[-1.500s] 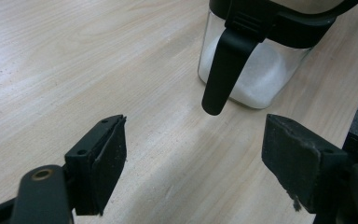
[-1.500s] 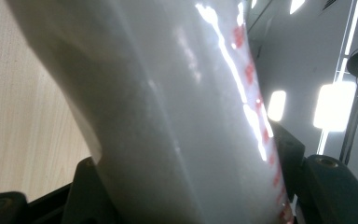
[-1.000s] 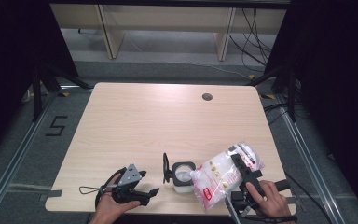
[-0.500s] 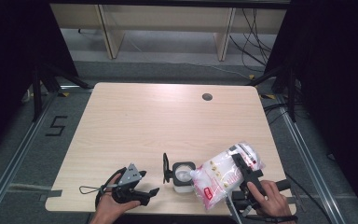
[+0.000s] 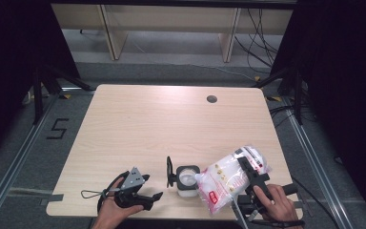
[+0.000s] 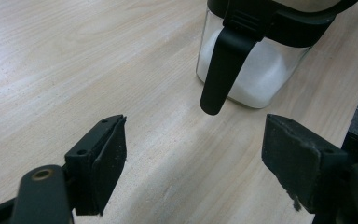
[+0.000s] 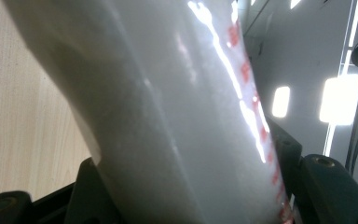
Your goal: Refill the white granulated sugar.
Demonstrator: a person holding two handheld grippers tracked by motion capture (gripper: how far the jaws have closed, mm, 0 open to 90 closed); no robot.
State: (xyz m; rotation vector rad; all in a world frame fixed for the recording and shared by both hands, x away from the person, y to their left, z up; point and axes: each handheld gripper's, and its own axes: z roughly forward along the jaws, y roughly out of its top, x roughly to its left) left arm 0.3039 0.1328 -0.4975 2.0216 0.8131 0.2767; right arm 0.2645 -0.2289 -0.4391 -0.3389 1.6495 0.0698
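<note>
Left tool (image 5: 145,188) rests spread wide on the worktop (image 5: 138,129), gripping nothing. Just right, the lidded jar (image 5: 187,179) of white powder stands near the front edge. Right tool (image 5: 252,169) clamps the plastic bag (image 5: 221,181), tilted against the jar.

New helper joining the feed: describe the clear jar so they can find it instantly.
On the wooden table, look at the near edge, between the person's two hands. The jar stands there, clear with white powder in the bottom, a black collar and a black flip lid hinged open at its left. The crinkly white bag touching its right side is soft and printed red.
</note>
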